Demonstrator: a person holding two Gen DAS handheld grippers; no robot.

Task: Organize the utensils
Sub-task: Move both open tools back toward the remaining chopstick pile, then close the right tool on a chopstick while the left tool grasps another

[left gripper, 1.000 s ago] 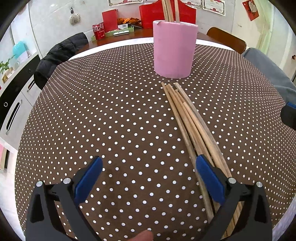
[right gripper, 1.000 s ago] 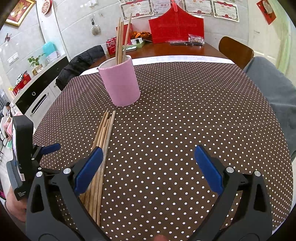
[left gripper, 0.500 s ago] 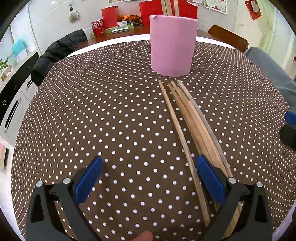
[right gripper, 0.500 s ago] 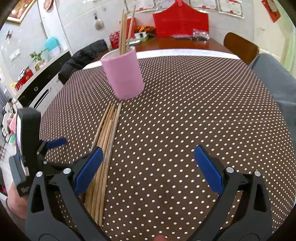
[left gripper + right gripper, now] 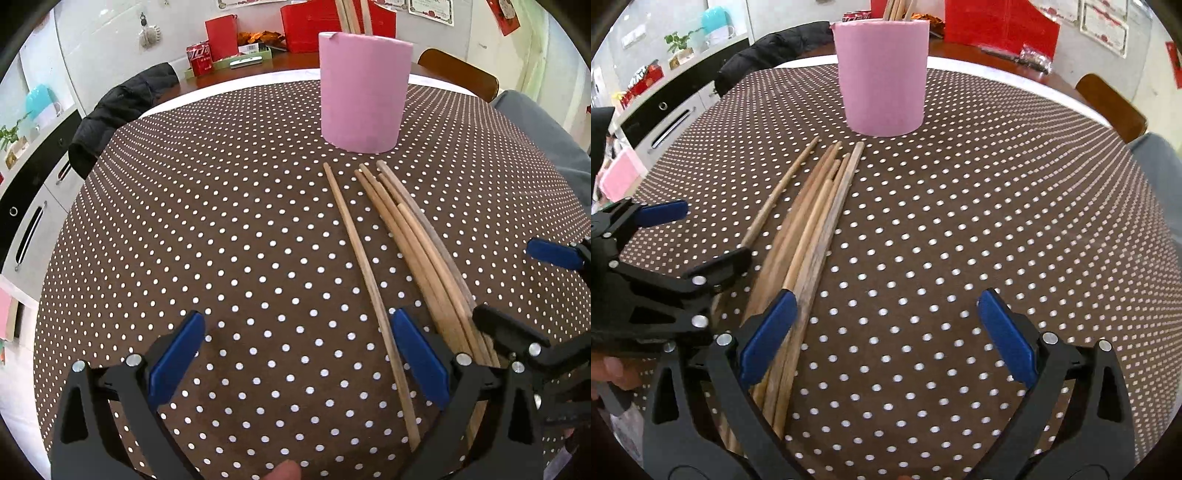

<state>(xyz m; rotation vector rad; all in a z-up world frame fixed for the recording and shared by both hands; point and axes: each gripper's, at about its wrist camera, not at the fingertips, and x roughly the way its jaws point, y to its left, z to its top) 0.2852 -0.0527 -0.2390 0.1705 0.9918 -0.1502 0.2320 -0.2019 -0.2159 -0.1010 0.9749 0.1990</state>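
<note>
— Underfoot? 
— Brown dotted tablecloth (image 5: 229,229); beyond, white wall, black jacket (image 5: 118,110), red cola can (image 5: 199,58).
— Chopsticks (image 5: 413,236)? 
— Loose on cloth before pink holder (image 5: 364,92); more upright inside.
— Claws? 
— Left gripper (image 5: 295,354) and right gripper (image 5: 882,332) both spread wide, empty.

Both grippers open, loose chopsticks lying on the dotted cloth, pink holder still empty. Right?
Not quite: the pink holder already has chopsticks standing in it, seen in the right wrist view. Loose chopsticks do lie on the cloth, and both jaws are open.
</note>
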